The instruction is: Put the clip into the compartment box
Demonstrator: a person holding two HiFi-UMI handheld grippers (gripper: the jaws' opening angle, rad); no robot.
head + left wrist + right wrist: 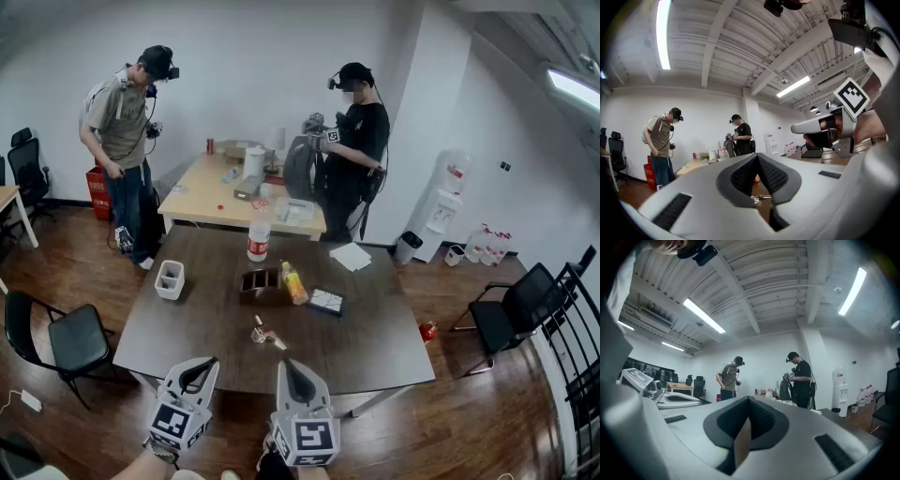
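Clip (265, 335) lies on the bench (375, 328), short of the brown box (261, 284). Left tongs (212, 361) and right tongs (285, 364) are both pressed together, empty. If they reach in unopened, their tips would likely shove it aside.

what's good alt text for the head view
The left claw and right claw, both shut and empty, hover at the edge of a dark table, pointing toward a clip lying before a brown compartment box. A person in tan and one in black stand beyond.

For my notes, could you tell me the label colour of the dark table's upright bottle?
Red; the bottle shows best in the head view.
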